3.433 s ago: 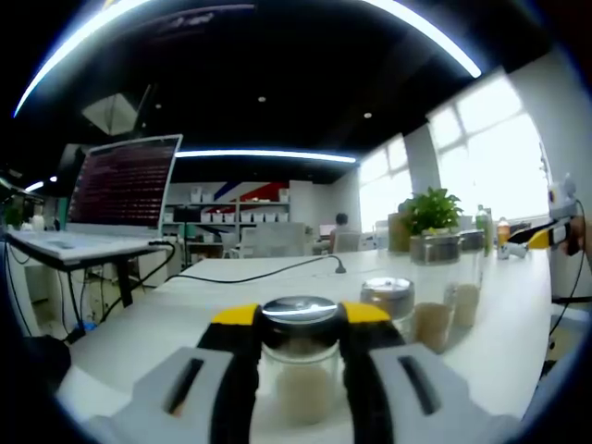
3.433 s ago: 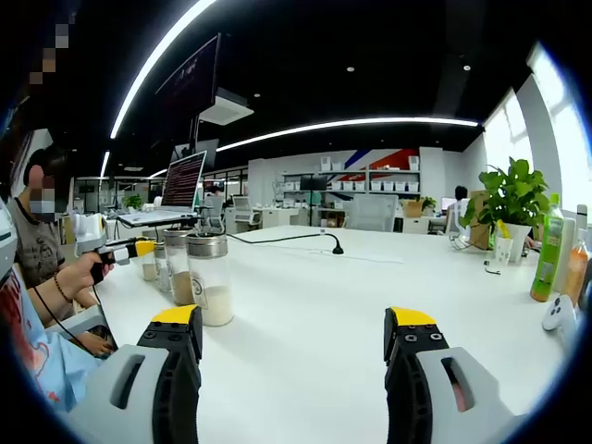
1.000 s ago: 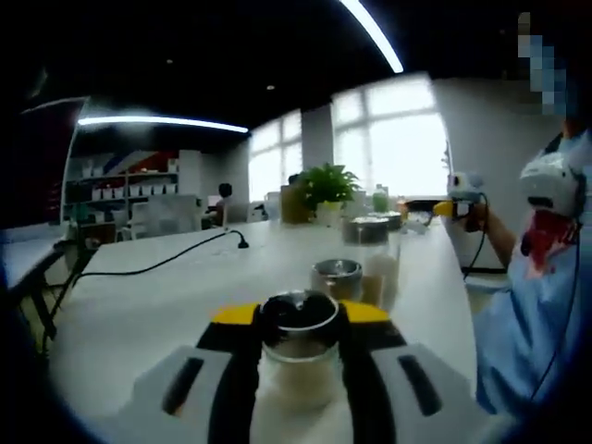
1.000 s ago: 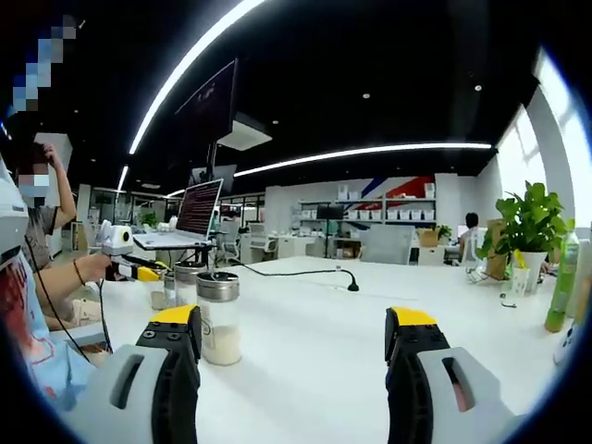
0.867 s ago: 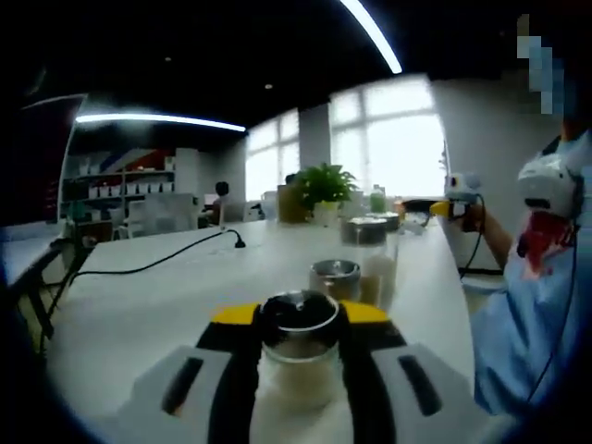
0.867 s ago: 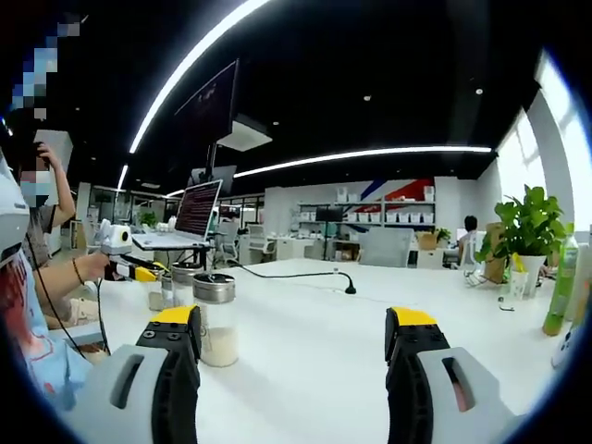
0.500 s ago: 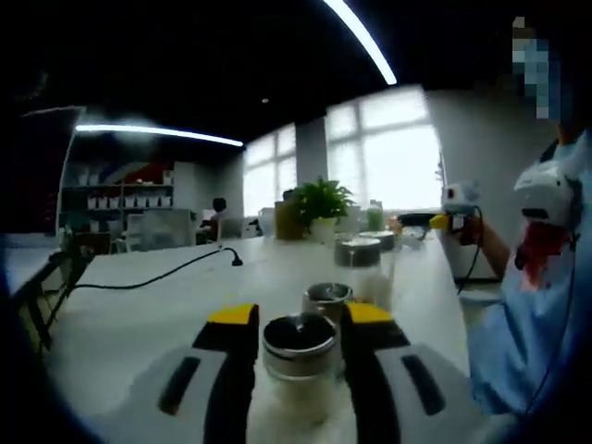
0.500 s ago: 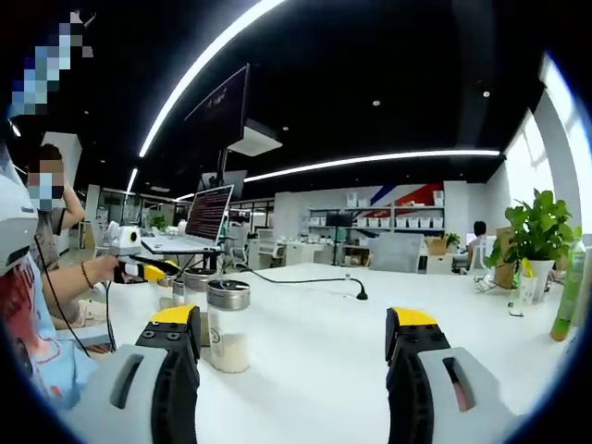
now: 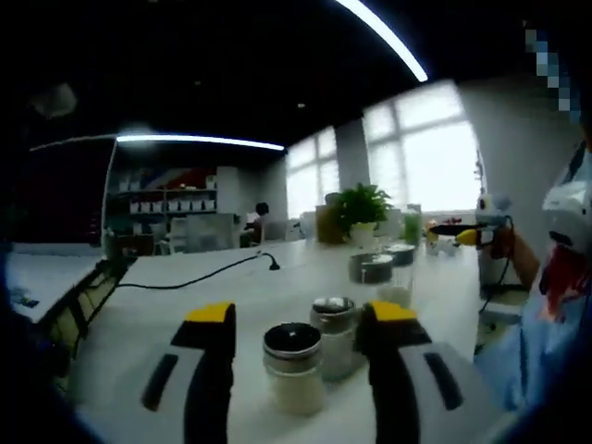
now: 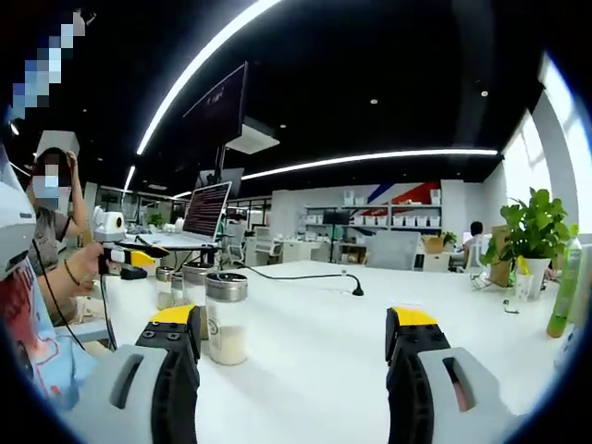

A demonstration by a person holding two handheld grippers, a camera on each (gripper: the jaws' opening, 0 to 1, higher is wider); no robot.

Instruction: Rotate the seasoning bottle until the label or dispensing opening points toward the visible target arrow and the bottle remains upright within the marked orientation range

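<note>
My left gripper (image 9: 301, 324) stands with jaws spread wide, yellow tips either side of the seasoning bottle (image 9: 293, 367) with clear gaps on both flanks; nothing gripped. The bottle sits upright on the white table (image 9: 166, 305), dead ahead along the jaw line and between the tips, long axis vertical, steel cap up, pale granules in the lower part. A second jar (image 9: 335, 335) stands just behind and to its right, close beside it, and taller shakers (image 9: 379, 276) sit further back. From the right gripper view the same bottle (image 10: 228, 317) reads upright, off to the left just past my left-hand jaw tip, with more jars (image 10: 190, 277) behind it and the left gripper (image 10: 129, 250) above them in a hand. My right gripper (image 10: 294, 326) is also spread, empty, pointing at bare tabletop, the bottle well off its axis. Judgement: the left is the nearer and the one aligned; any further turn would mean closing straight in on the glass body and twisting about the vertical. No arrow or marked range that I can make out, and the label side is too blurred to tell. Risk as I see it: nudging the neighbour jar.
</note>
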